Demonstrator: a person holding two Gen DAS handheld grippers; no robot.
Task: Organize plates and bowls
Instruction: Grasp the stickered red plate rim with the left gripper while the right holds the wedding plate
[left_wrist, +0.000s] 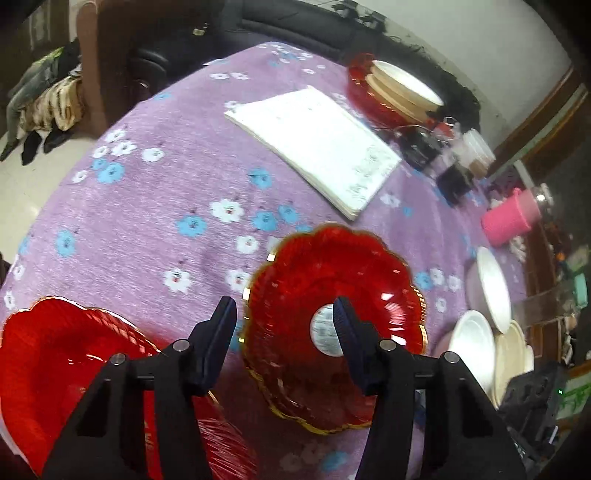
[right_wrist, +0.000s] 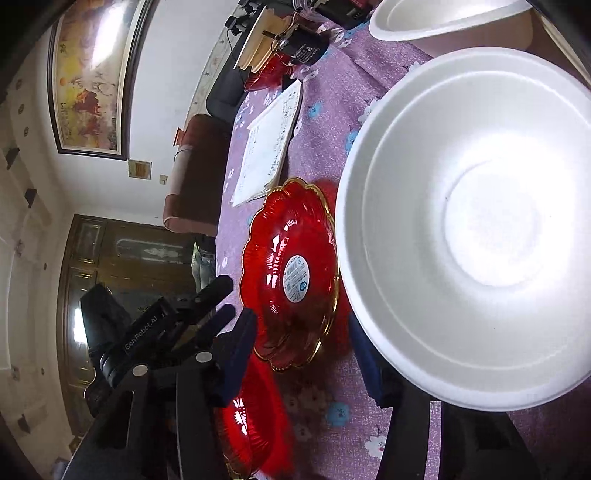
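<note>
Your left tongs (left_wrist: 284, 317) stand wide and hold nothing, low in the middle of the left wrist view. The red plate (left_wrist: 332, 314) with the gold scalloped rim lies flat on the purple cloth (left_wrist: 155, 221) just ahead of them: its left edge shows in the gap, and your right-hand finger (left_wrist: 347, 332) overlaps its round label. A second red plate (left_wrist: 66, 362) sits at lower left, beside and partly under your left-hand finger. White bowls (left_wrist: 476, 347) cluster at the right edge, and a stack of cream plates on red ones (left_wrist: 399, 88) sits at upper right, past the white paper (left_wrist: 317, 144). In the right wrist view, your right tongs (right_wrist: 303, 354) are spread; a big white bowl (right_wrist: 472, 229) fills the right side, its lower rim against the right-hand finger, but you cannot tell whether it is gripped. The labelled plate (right_wrist: 291, 273) lies at centre.
</note>
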